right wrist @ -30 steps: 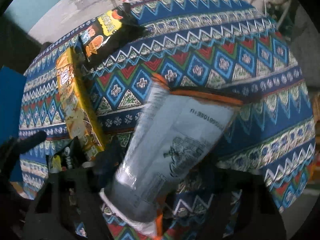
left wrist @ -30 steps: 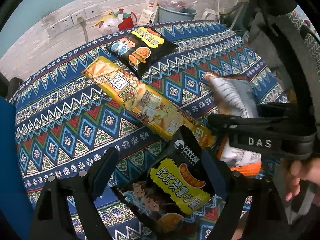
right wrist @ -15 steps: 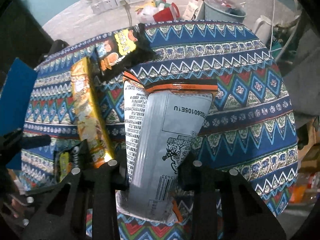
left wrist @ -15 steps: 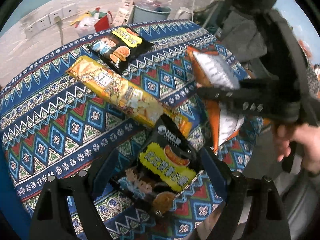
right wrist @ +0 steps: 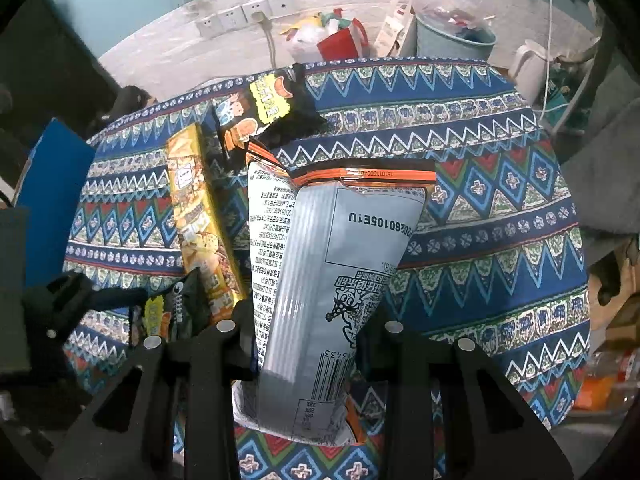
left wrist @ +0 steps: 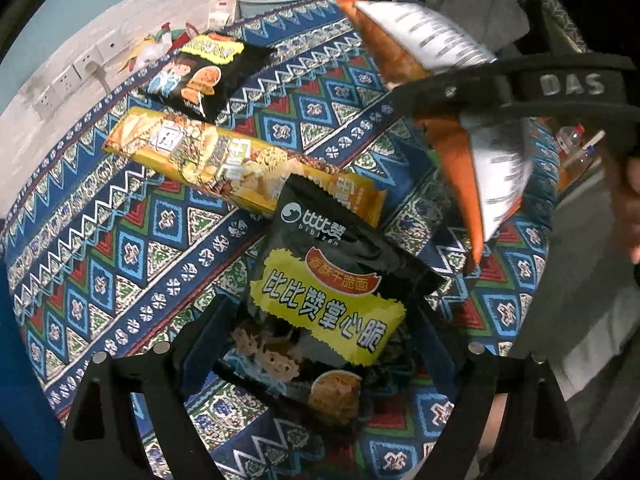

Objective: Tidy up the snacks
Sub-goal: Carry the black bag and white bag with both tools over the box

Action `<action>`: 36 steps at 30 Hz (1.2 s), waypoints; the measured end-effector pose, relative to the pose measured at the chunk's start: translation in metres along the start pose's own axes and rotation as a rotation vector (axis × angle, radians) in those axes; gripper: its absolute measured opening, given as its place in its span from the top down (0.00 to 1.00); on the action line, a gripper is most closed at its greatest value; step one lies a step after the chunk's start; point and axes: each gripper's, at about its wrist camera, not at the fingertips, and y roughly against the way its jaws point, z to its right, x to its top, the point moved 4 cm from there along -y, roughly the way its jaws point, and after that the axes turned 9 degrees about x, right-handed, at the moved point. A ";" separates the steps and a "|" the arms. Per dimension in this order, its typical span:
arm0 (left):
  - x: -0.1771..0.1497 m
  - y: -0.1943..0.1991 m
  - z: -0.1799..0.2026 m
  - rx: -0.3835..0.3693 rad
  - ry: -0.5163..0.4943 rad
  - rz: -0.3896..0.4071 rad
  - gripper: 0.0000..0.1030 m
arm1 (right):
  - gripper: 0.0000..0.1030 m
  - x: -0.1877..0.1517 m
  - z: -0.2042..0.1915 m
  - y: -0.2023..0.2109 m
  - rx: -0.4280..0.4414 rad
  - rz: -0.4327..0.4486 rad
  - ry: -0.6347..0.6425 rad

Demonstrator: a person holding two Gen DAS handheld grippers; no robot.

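We hold a snack in each gripper, clear of the patterned cloth [right wrist: 500,216]: the left gripper [left wrist: 316,364] is clamped on a black noodle-snack bag [left wrist: 320,304], the right gripper [right wrist: 304,344] on a silver-and-orange bag [right wrist: 320,272]. Farther off, the long yellow biscuit pack [left wrist: 224,164] and a second black bag [left wrist: 200,76] lie side by side, likely the row we are building.

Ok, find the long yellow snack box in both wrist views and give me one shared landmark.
Left wrist: the long yellow snack box lies diagonally across the upper left, on the patterned cloth.
Right wrist: the box runs top to bottom, left of centre.
Shared landmark: the black snack bag lying at its far end.
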 end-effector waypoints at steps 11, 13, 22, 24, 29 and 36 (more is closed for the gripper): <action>-0.002 0.004 -0.017 0.022 0.080 0.017 0.38 | 0.69 0.005 -0.007 0.007 0.002 0.037 0.025; -0.003 0.008 -0.019 0.032 0.090 0.021 0.38 | 0.69 0.007 -0.009 0.008 0.001 0.045 0.033; -0.007 0.028 -0.031 0.093 0.159 0.037 0.38 | 0.69 0.016 -0.021 0.016 -0.001 0.095 0.063; -0.007 0.034 -0.035 0.109 0.178 0.053 0.38 | 0.69 0.019 -0.026 0.018 -0.004 0.104 0.075; -0.009 0.050 -0.049 0.149 0.242 0.081 0.38 | 0.69 0.026 -0.038 0.024 -0.008 0.131 0.106; -0.013 0.073 -0.072 0.211 0.317 0.126 0.38 | 0.69 0.036 -0.053 0.033 0.000 0.164 0.139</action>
